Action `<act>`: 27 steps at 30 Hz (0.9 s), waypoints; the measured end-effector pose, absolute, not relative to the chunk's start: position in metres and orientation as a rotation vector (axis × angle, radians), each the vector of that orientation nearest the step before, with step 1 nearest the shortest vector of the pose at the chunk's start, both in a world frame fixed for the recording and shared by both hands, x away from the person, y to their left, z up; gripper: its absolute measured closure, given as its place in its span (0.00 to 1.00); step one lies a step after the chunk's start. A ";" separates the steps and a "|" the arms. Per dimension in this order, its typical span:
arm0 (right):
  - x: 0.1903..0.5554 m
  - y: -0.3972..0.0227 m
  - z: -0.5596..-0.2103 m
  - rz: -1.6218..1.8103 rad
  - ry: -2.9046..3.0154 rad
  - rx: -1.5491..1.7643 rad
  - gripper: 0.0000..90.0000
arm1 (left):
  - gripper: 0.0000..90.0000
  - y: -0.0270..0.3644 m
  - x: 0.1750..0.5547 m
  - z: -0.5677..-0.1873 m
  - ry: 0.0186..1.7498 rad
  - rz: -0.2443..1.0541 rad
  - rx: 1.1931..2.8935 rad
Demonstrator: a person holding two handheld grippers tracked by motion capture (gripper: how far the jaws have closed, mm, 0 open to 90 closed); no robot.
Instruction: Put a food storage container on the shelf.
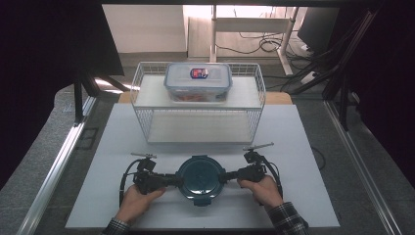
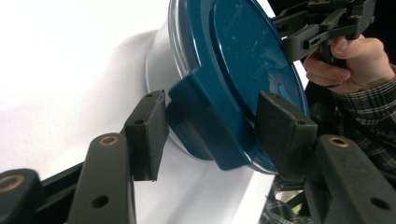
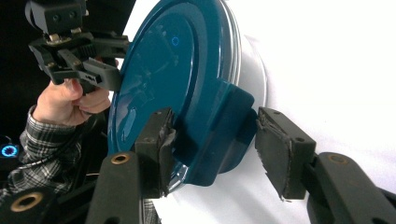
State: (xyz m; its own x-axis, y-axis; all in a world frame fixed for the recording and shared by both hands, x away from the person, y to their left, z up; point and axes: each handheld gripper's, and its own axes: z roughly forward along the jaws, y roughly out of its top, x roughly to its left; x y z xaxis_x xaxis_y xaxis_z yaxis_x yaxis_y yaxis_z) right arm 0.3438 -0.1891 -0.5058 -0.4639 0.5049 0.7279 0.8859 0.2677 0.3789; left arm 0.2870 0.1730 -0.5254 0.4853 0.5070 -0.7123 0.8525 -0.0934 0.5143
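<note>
A round container with a dark teal lid (image 1: 199, 177) sits on the white board near its front edge. My left gripper (image 1: 178, 181) reaches it from the left and my right gripper (image 1: 222, 176) from the right. In the left gripper view my left gripper (image 2: 212, 126) has both pads against the sides of a teal latch tab (image 2: 205, 140) on the lid (image 2: 243, 56). In the right gripper view my right gripper (image 3: 215, 135) holds the opposite latch tab (image 3: 219, 149) the same way, pads on either side of it. Clear container wall shows under the lid's rim.
A white wire rack (image 1: 147, 88) stands behind the container, with a clear rectangular lidded box (image 1: 198, 81) on its upper shelf. The white board (image 1: 293, 196) has free room to both sides. A metal rail (image 1: 58, 161) runs along the left.
</note>
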 end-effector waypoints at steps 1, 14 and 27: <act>0.344 -0.189 -0.506 -1.077 -2.061 -1.263 0.54 | 0.50 0.173 0.287 -0.525 1.168 -0.446 1.749; 0.319 -0.191 -0.479 -1.189 -2.201 -1.239 0.64 | 0.62 0.168 0.278 -0.498 1.122 -0.261 1.755; 0.315 -0.195 -0.468 -1.362 -2.289 -1.194 0.64 | 0.63 0.164 0.277 -0.490 1.056 -0.191 1.755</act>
State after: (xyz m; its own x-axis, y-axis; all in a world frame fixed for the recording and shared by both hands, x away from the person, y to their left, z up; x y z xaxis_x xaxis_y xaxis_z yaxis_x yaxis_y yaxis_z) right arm 0.3155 -0.1953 -0.4676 -0.6447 0.5309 0.5500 0.7367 0.2393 0.6325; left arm 0.2773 0.1642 -0.4904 0.6005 0.5609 -0.5699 0.7248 -0.0808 0.6842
